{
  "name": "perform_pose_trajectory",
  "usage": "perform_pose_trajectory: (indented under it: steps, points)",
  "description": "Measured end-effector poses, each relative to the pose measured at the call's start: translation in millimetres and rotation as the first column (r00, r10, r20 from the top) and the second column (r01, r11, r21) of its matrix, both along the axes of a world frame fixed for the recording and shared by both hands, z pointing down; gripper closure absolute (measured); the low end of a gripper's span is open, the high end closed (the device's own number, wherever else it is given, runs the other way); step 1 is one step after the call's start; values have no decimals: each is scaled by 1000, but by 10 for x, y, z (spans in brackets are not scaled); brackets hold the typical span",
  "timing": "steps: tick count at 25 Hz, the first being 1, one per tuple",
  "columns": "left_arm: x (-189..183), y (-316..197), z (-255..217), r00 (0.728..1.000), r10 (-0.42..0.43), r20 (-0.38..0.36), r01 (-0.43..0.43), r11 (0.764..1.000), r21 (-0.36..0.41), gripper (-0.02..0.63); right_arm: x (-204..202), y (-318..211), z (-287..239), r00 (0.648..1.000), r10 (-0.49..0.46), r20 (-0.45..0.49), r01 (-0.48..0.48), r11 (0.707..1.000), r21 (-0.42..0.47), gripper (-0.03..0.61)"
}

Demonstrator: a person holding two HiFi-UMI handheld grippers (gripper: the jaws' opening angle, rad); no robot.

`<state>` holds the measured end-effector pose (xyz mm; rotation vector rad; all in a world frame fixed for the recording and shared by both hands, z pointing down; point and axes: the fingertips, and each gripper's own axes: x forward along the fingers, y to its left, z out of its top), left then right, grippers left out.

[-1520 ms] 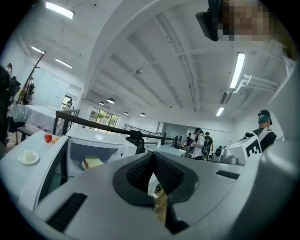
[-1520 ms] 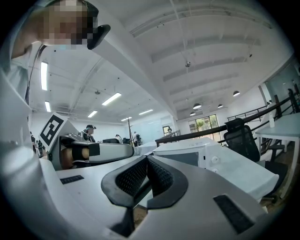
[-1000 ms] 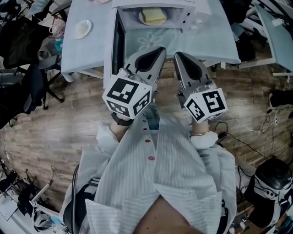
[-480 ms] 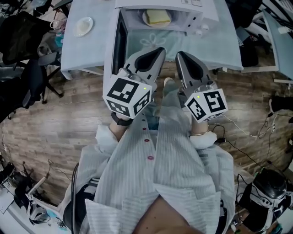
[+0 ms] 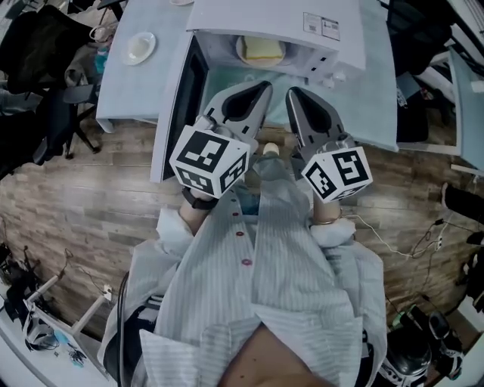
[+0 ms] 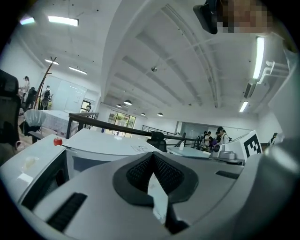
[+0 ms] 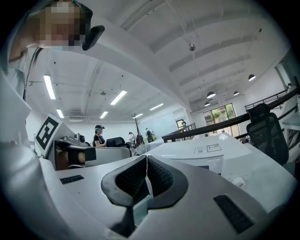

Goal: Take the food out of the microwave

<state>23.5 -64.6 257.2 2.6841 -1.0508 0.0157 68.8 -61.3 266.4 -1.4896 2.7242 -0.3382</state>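
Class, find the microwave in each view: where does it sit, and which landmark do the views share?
Head view: microwave at top centre, door open to the left.
Left gripper view: microwave left of centre.
Right gripper view: microwave right of centre.
Shared landmark: the label on its top, also in left and right gripper views.

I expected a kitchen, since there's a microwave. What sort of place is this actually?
Probably a large open office or lab, not a kitchen: the microwave sits on a work table, office chairs stand around, and long strip lights hang overhead.
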Motion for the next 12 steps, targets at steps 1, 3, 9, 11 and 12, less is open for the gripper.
perform_pose_trajectory:
  steps: [1,3,9,11,12]
  points:
    - [36,-74,-4,1000,-10,0,10,1000,0,606,36,-74,6,1000,-10,1,10,1000,-4,545]
    - [111,-234,-23,999,-35,-3,35,999,0,606,102,-236,-7,999,-36,0,36,999,-6,545]
    - [284,-580,-88,991,-133,-7,133,991,-4,606,271,-626,-80,991,-137,-1,137,991,-9,545]
    - [314,-658,-99,986,-167,-8,166,986,-9,606,302,-704,-94,985,-171,4,171,985,-14,545]
    - [322,-693,-103,983,-183,-10,183,983,-12,606,307,-736,-102,982,-190,4,190,982,-17,545]
